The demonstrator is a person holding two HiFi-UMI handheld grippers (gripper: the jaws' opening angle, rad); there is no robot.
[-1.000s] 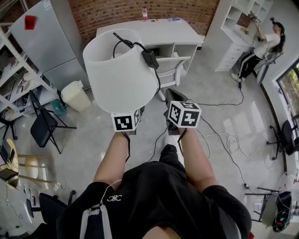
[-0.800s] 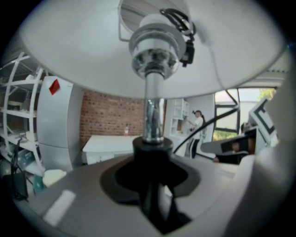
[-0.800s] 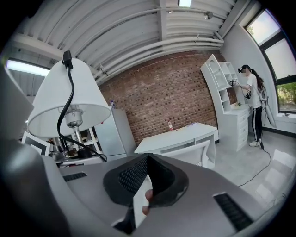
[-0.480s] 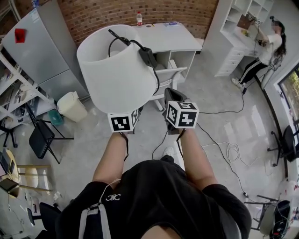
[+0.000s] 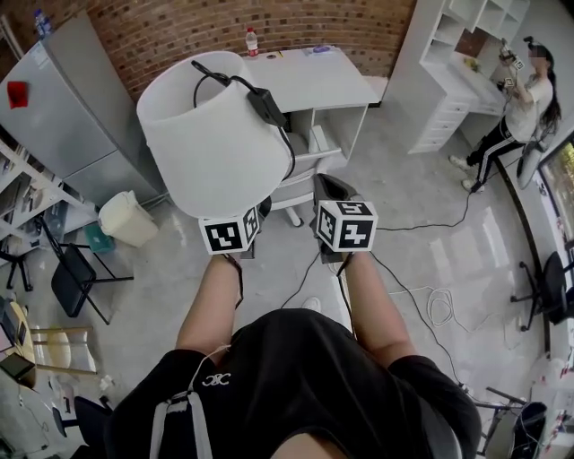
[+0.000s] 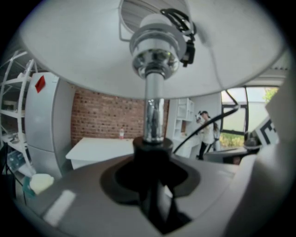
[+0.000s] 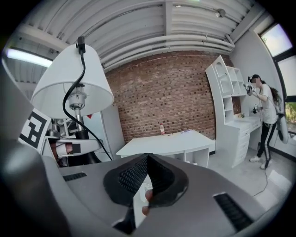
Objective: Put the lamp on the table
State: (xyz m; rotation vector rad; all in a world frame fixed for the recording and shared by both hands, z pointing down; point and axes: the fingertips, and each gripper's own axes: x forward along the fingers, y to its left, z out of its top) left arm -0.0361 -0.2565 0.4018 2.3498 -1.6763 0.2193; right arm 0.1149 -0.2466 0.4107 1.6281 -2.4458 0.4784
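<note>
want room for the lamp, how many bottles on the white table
1: the bottle stands at the white table's far edge by the brick wall; the lampshade hides one corner.

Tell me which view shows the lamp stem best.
Left gripper view: the chrome stem stands central, from shade down into the jaws. Right gripper view shows it small; in the head view the shade hides it.

No legible text; a small emblem [image 5: 218, 380] on the shirt [image 5: 296, 376] may be lettering.
</note>
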